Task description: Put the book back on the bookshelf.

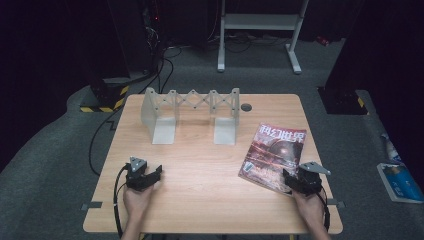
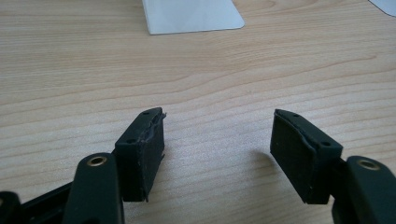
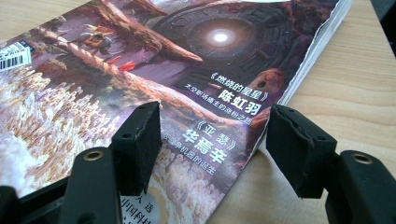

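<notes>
The right gripper (image 1: 295, 181) hovered, jaws parted, over the near right corner of the magazine (image 1: 274, 156) lying flat on the table (image 1: 200, 170). The left gripper (image 1: 150, 176) rested low, released.

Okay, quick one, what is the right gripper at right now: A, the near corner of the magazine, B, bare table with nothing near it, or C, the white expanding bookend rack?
A: the right gripper has its jaws open astride the near corner of the magazine, not yet shut on it.
</notes>
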### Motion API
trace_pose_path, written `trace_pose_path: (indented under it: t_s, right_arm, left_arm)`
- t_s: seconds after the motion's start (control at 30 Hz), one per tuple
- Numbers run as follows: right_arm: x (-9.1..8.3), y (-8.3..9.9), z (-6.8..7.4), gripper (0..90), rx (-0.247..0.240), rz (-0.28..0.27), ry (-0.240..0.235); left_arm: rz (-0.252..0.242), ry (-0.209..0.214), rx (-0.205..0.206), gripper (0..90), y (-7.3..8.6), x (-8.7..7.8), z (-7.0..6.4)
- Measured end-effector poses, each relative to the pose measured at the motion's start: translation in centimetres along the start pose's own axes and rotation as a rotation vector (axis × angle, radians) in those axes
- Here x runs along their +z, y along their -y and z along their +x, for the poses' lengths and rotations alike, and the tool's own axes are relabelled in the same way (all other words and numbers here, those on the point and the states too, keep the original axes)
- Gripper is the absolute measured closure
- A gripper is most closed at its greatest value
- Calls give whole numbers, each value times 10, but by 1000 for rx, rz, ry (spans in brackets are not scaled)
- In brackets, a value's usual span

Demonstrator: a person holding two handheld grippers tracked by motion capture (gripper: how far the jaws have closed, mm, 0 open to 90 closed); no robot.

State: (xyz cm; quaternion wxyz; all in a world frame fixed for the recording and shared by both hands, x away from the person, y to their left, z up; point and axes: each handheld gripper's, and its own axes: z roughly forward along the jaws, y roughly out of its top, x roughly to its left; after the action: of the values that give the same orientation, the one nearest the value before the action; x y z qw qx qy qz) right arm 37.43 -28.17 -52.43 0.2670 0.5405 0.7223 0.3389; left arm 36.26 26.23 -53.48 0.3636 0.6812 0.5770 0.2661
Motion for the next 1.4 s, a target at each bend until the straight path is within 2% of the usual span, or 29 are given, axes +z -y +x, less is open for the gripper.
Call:
trace_pose_path:
  t_s: [0.17, 0.43, 0.97, 1.1, 1.13, 1.37, 1.4]
  right_arm:
    - [-6, 4, 5, 357, -4, 2, -12]
    - [-16, 13, 10, 357, -43, -3, -51]
    - [-39, 30, 25, 360, -116, 1, -150]
    - [-41, 33, 27, 360, -125, 0, -171]
    - [-43, 35, 28, 360, -135, -2, -190]
    - [-48, 38, 35, 360, -146, 3, -218]
    - [-49, 39, 37, 360, -162, 2, -227]
  left_arm:
    - [0, -2, 0, 351, 0, 0, 0]
    - [-1, -4, -2, 351, 0, 0, -1]
    - [1, -9, 7, 350, 0, 0, -2]
    - [8, -8, 34, 349, 0, 0, -4]
    - [10, -13, 54, 349, 0, 1, -6]
    - [14, -3, 72, 349, 1, 0, -8]
    - [15, 6, 71, 349, 1, 0, -10]
